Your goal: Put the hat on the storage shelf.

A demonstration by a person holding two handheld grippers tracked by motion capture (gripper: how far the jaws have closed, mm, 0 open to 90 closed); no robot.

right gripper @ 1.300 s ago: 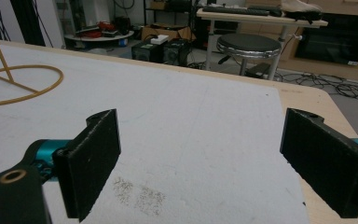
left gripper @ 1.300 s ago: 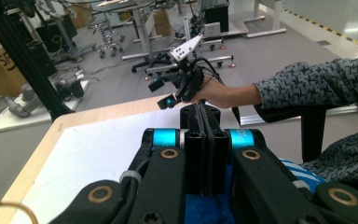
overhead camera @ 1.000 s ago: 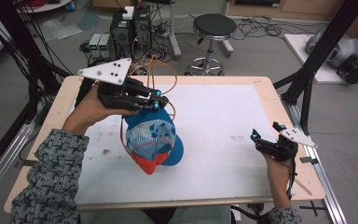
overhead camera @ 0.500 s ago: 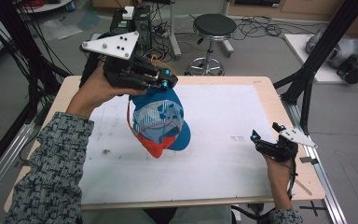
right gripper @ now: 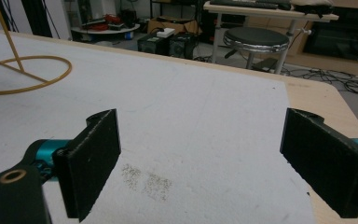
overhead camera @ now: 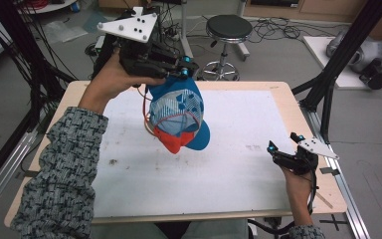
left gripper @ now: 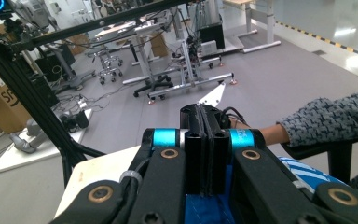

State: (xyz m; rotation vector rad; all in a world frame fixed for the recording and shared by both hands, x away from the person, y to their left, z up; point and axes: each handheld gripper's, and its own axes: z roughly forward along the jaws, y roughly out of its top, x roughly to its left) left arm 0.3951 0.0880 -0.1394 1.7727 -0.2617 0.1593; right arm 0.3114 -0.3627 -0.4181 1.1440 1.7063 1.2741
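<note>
Left tool (overhead camera: 185, 69) clamped on blue cap (overhead camera: 179, 117) above white mat (overhead camera: 238, 149), right tool (overhead camera: 284, 152) agape, empty, stool (overhead camera: 229, 30) behind.

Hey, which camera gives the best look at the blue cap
The high view: the cap hangs whole from the left gripper, above the table. The left gripper view shows blue fabric by its closed jaws.
</note>
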